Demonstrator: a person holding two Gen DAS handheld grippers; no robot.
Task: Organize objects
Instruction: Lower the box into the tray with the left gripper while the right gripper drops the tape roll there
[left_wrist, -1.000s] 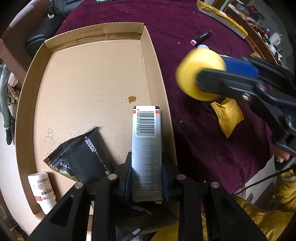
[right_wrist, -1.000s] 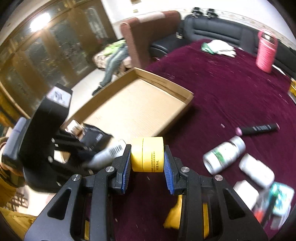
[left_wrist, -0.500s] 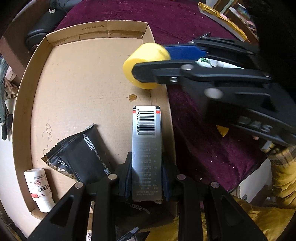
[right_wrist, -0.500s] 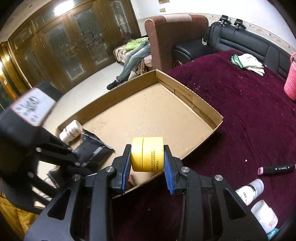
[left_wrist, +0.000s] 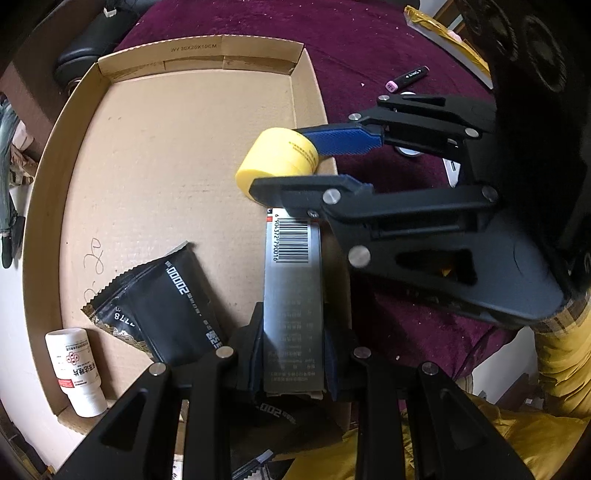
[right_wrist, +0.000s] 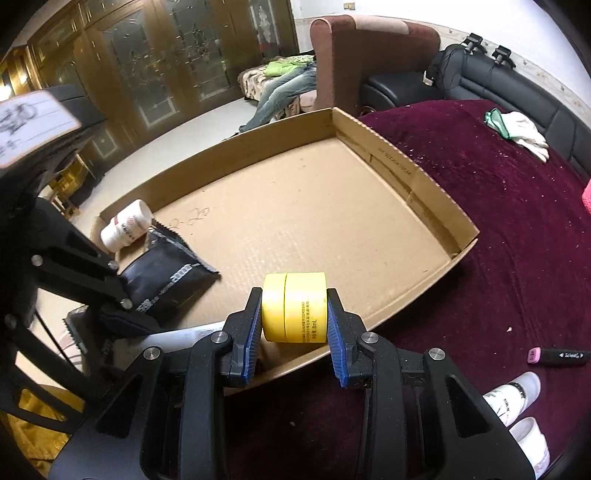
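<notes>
Over the shallow brown cardboard tray (left_wrist: 155, 155), at its near left corner, a white pill bottle (left_wrist: 75, 371) lies beside a black foil sachet (left_wrist: 162, 299). Next along, the left gripper (left_wrist: 293, 363) is clamped on a long silver box with a barcode (left_wrist: 293, 295), which sticks forward from between its blue pads. Just beyond the box's far end, the right gripper (right_wrist: 294, 325) pinches a small round yellow plastic jar (right_wrist: 294, 312) by its flat ends, above the tray's right edge, with the maroon velvet cloth (right_wrist: 498, 229) further right.
</notes>
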